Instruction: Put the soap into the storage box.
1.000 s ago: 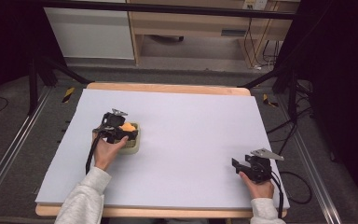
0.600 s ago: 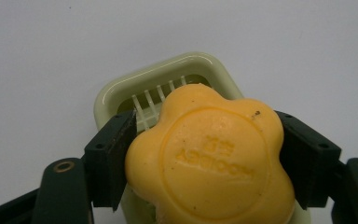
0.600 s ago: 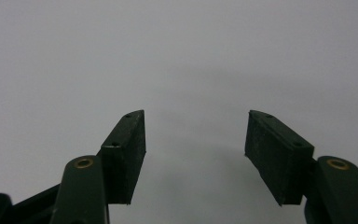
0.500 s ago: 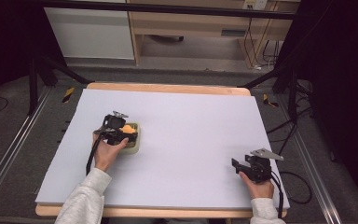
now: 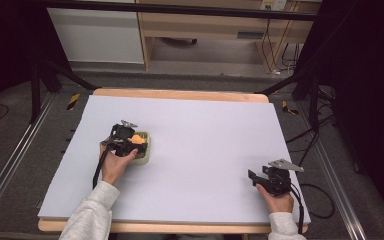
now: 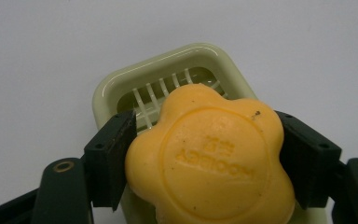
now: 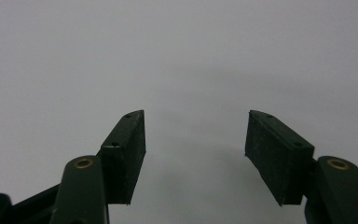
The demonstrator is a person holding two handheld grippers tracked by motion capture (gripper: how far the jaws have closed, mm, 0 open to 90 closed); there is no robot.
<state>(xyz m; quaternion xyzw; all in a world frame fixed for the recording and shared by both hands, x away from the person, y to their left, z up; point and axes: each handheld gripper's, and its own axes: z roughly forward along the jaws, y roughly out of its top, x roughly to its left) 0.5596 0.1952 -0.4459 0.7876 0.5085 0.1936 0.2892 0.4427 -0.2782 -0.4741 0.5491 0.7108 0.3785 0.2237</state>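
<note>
A yellow-orange flower-shaped soap (image 6: 209,163) sits between the jaws of my left gripper (image 6: 205,122), whose pads press on its two sides. It is held just above a pale green slotted soap dish (image 6: 107,91) and hides most of the dish's grate. In the high view the left gripper (image 5: 135,140) holds the soap (image 5: 138,138) over the dish (image 5: 145,156) at the mat's left middle. My right gripper (image 7: 196,116) rests near the front right (image 5: 253,176), open with nothing between its jaws.
A white mat (image 5: 205,135) covers the wooden table (image 5: 180,94). Metal frame rails run along both sides on the floor, and a cable trails from the right gripper past the table's right edge.
</note>
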